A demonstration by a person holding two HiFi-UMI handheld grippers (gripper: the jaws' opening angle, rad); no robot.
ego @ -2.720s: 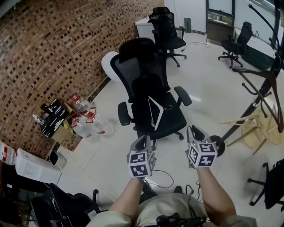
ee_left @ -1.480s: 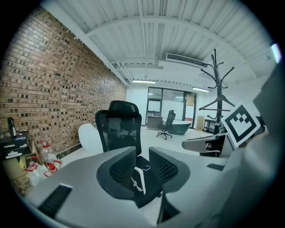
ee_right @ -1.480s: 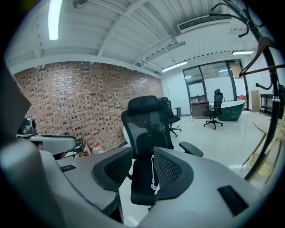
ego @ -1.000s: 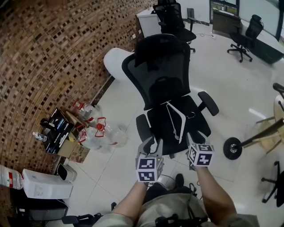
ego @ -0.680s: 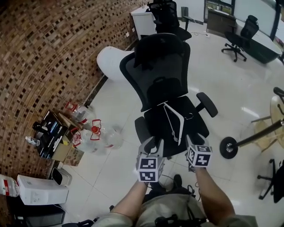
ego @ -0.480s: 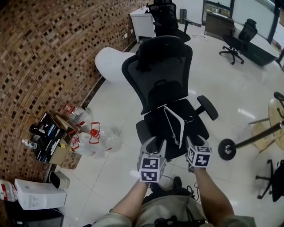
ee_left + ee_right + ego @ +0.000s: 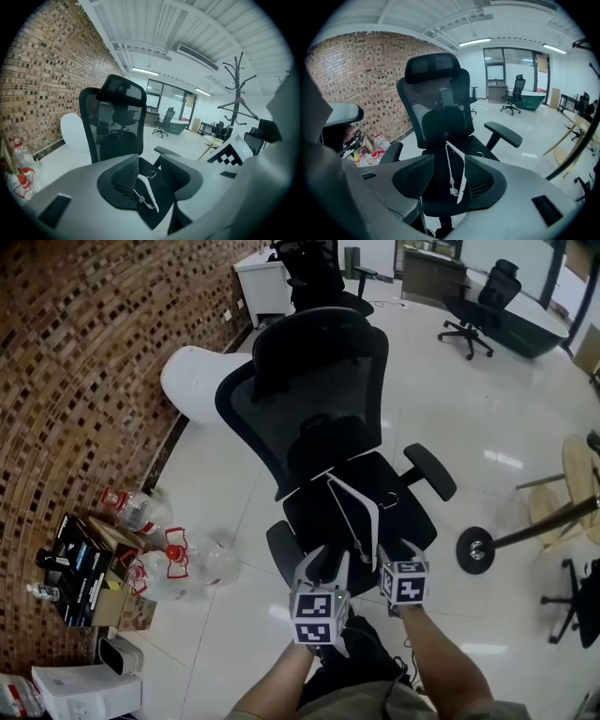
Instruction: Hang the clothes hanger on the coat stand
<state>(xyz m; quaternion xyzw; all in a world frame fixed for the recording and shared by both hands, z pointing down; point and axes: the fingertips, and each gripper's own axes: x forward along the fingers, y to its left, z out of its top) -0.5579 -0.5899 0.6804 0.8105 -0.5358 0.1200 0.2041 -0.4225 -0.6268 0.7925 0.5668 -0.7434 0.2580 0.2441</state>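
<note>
Both forearms reach forward and low, the left gripper [image 7: 322, 565] and right gripper [image 7: 395, 554] side by side at the office chair's [image 7: 309, 399] front edge. The left jaws are opening and the right's stand apart, both empty. The white clothes hanger [image 7: 463, 178] lies on the seat, with the coat stand [image 7: 475, 549] well off right. A cardboard box [image 7: 114, 607] by the wall holds, perhaps, dark cartons.

A brick wall [image 7: 75, 381] borders the glossy white floor [image 7: 487, 418], where a black mesh office chair [image 7: 314, 390] stands.
</note>
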